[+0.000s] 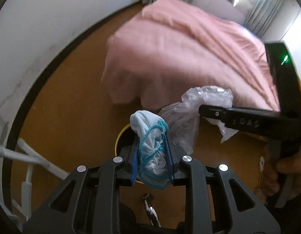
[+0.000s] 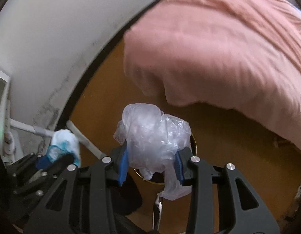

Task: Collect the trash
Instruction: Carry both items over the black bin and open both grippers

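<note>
sprawling across the far side of both views is the bed (image 1: 179,58), its pink cover hanging down toward the brown floor (image 1: 72,107). nearer in, below both tools, a dark bin with a yellow rim (image 1: 119,136) is sitting on the floor, mostly hidden behind the loads. the right gripper (image 2: 152,163) is clenching its jaws on a crumpled clear plastic bag (image 2: 150,136), which is bulging above the blue pads and trailing a tail below them, seemingly right over the bin's opening. the left gripper (image 1: 152,159) is grasping a wadded pale blue cloth piece with teal stitched edging (image 1: 150,148), possibly a shoe cover or cap, pinched tight between its jaws and hovering at the bin's rim. both views are blurring with motion. judging by this, the step in hand is carrying both pieces of trash to the bin. the next move is calling for centring each load over the opening, then releasing the jaws; the light plastic may be clinging to the pads.
</note>
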Motion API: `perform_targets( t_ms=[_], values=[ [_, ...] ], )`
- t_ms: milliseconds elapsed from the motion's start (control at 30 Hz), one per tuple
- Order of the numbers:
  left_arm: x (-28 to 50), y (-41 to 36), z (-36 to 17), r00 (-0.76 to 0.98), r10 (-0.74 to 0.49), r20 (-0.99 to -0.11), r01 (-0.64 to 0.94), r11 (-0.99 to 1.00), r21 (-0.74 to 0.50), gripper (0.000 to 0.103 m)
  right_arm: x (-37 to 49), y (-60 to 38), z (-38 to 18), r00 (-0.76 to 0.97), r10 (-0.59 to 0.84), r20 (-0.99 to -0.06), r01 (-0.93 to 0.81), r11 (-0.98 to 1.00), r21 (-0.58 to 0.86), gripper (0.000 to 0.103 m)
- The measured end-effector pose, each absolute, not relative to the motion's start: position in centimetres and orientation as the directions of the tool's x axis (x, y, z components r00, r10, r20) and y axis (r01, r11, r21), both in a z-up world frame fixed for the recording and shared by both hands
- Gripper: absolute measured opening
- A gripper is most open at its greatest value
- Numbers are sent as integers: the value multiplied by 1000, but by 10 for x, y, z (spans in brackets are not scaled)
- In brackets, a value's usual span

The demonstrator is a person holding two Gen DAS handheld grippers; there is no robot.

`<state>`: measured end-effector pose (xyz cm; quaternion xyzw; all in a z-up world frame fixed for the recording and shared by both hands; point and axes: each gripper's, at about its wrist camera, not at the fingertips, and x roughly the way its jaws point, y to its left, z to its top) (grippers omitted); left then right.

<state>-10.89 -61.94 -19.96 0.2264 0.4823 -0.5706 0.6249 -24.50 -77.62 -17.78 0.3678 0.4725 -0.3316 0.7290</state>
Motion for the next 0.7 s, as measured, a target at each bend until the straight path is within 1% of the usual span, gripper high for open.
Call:
perform_targets(
  t_ms=[100,200,300,367,400,433,467,533,700],
  values=[
    [-113,-628,-225,-145,-450,-881,923,258,-284,23,-238,-777,-200,294,-96,-951,830,520,203,39],
    [-114,-637,-237,-152,-426,-892,920,269,-285,23,-232,-779,-214,275,-57,-960,826,525,206,40],
    [-117,-629,-241,-152,-421,-894,921,268,-283,23,-232,-780,-216,269,-58,-961,824,531,199,40],
    [-118,-629,-242,-153,-421,-894,922,265,-282,23,-231,-777,-213,271,-60,-961,824,530,199,43],
    [-118,-624,-239,-153,-423,-893,922,265,-284,23,-231,-777,-212,271,-61,-961,825,530,199,45],
    [-118,-624,-239,-154,-425,-892,921,265,-285,23,-231,-777,-212,270,-62,-961,825,529,198,53],
    [-117,-624,-240,-155,-425,-892,921,264,-286,23,-230,-777,-211,271,-64,-960,825,529,198,64],
    [-119,-626,-240,-153,-425,-892,921,266,-285,23,-232,-775,-207,279,-71,-958,824,530,201,77],
    [-120,-624,-240,-155,-419,-895,921,267,-285,23,-232,-775,-203,293,-83,-953,822,531,207,78]
  ],
)
